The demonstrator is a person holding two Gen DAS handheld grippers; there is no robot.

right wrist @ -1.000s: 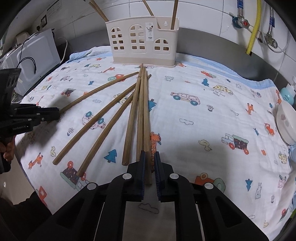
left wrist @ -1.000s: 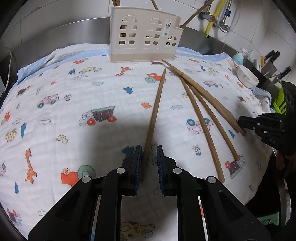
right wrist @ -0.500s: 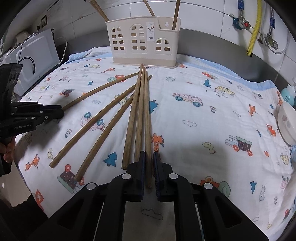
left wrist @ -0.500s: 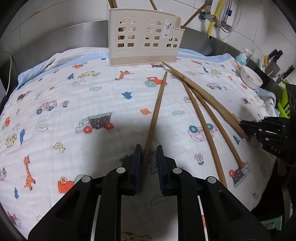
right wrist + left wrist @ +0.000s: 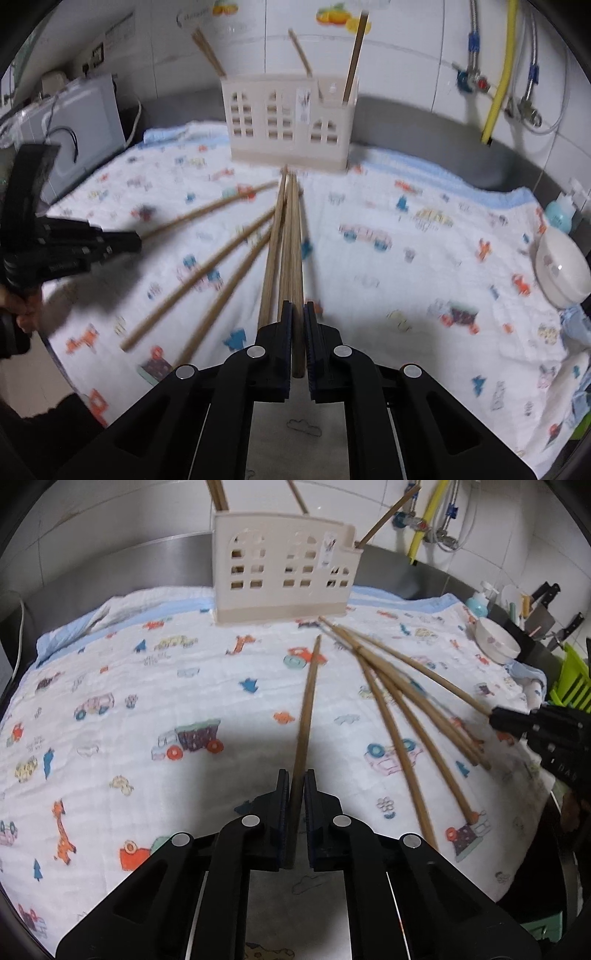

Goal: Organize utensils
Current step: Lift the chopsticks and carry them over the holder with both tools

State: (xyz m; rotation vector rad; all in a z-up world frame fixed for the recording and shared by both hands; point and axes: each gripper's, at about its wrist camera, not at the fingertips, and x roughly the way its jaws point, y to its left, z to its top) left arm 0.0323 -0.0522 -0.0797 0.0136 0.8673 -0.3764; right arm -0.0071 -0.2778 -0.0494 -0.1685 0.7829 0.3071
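- Right wrist view smeared w/ motion blur: cloth prints unreadable, loose chopsticks soft-edged.
- Chopsticks in holder: tops cut off by frame edge, lower ends hidden behind its wall.
- Left-held chopstick: near end hidden between pads.
- Knives far right, too small to tell apart.
- Hand mostly cut off at edge.

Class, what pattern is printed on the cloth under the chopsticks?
The white cloth carries colourful cartoon cars, trucks, giraffes and trees; the left wrist view shows it sharpest.
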